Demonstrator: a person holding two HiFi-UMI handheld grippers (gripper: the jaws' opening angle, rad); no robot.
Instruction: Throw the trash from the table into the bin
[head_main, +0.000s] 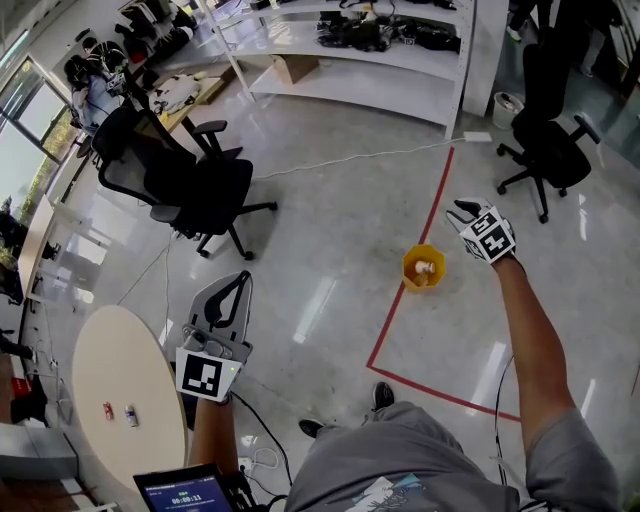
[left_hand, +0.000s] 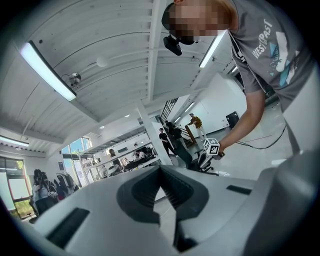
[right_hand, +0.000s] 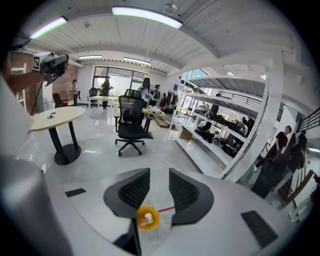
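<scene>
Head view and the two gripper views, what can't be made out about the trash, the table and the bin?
- Red thing and pale thing on the table: too small in the head view to identify, and mere specks in the right gripper view.
- Pale lump in the yellow bin: too small in both views to name.
- Left gripper view: table and bin lie outside the frame.

A large open-plan office or lab: glossy pale floor (head_main: 330, 300) marked with red tape (head_main: 433, 198), black swivel chairs (head_main: 190, 185), long white shelving (head_main: 370, 70) loaded with dark equipment, a round worktop (head_main: 115, 380), ceiling strip lights (right_hand: 147, 15), tall windows (right_hand: 117, 75), people (right_hand: 146, 89) at distant desks.
</scene>
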